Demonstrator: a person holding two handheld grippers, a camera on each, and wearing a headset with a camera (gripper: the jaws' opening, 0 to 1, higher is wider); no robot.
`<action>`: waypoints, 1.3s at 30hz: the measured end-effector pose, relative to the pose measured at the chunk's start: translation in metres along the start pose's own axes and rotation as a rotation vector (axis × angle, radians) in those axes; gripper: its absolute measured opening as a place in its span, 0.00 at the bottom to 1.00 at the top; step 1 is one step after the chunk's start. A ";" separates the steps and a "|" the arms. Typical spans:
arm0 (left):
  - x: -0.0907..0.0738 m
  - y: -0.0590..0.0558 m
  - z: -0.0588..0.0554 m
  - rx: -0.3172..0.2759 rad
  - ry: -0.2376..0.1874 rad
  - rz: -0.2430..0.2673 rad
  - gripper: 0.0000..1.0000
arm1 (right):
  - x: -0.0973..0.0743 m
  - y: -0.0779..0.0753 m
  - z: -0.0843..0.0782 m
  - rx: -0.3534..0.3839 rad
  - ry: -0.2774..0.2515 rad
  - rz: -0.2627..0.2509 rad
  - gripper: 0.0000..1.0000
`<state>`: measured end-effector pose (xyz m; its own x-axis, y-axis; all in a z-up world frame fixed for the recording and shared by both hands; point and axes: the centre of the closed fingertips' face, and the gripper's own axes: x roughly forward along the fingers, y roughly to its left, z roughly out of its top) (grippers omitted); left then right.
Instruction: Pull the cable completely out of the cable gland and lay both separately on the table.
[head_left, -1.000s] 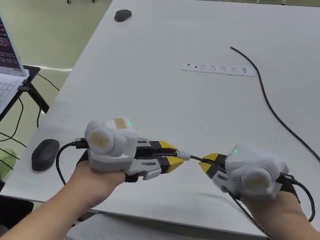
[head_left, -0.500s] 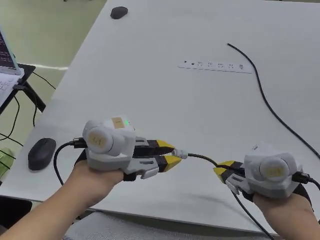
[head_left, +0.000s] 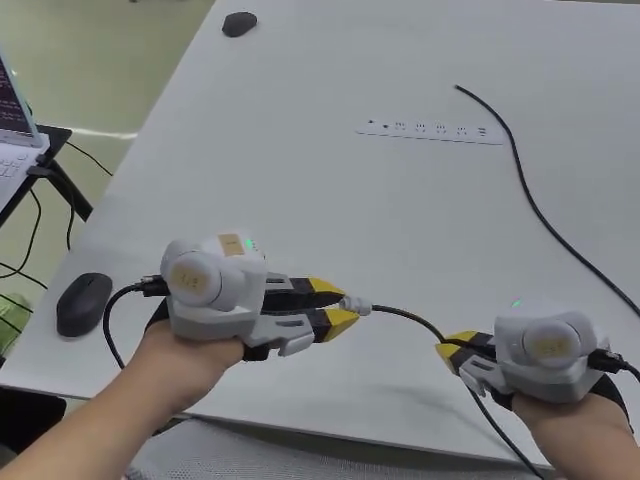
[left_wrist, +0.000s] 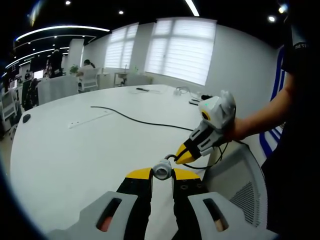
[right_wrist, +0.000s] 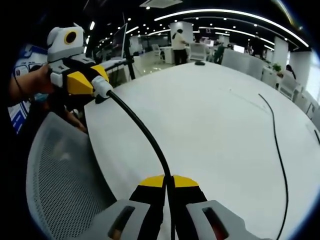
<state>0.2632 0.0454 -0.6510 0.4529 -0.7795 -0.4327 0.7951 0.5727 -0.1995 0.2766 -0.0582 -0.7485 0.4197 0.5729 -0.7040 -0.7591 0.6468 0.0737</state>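
Head view, and both tools are low in the frame over the near edge of the broad white table (head_left: 300, 150). At 7 o'clock the left gripper (head_left: 338, 304) is clenched on the small pale-grey plastic cable gland (head_left: 355, 305), whose nose pokes out past the yellow tips. At 5 o'clock the right gripper (head_left: 450, 350) is pinched shut on the thin black round cable (head_left: 400, 316). A short bowed span of that cable bridges the two tools, and the rest trails off the table edge toward 5 o'clock.

The right gripper view confirms it. The cable runs from between the closed jaws at 6 o'clock up to the gland at 10 o'clock and goes straight into it. So the cable is not out yet, and this looks like the pulling step, mid-way at best.

Next move, as I read it: hold the gland fast and draw the right tool away toward 3 o'clock, in line with the gland's bore so the cable slides and doesn't kink. With that much tail, a fresh grip nearer the gland may be needed. After that, both go down on the table, well apart. There's room at 12 o'clock, short of the flat white power strip (head_left: 430, 131).
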 end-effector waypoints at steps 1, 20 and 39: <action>0.000 0.000 0.000 0.000 0.000 0.001 0.15 | 0.000 0.000 0.000 -0.005 0.001 0.001 0.00; -0.008 0.007 -0.005 -0.011 -0.010 0.035 0.15 | 0.003 0.001 0.020 -0.034 -0.003 0.031 0.00; -0.011 0.030 -0.033 -0.012 0.010 0.021 0.15 | 0.035 -0.004 0.068 -0.062 -0.015 0.053 0.00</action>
<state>0.2688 0.0791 -0.6810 0.4654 -0.7645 -0.4460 0.7804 0.5921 -0.2007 0.3281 -0.0066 -0.7251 0.3855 0.6134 -0.6893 -0.8096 0.5832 0.0662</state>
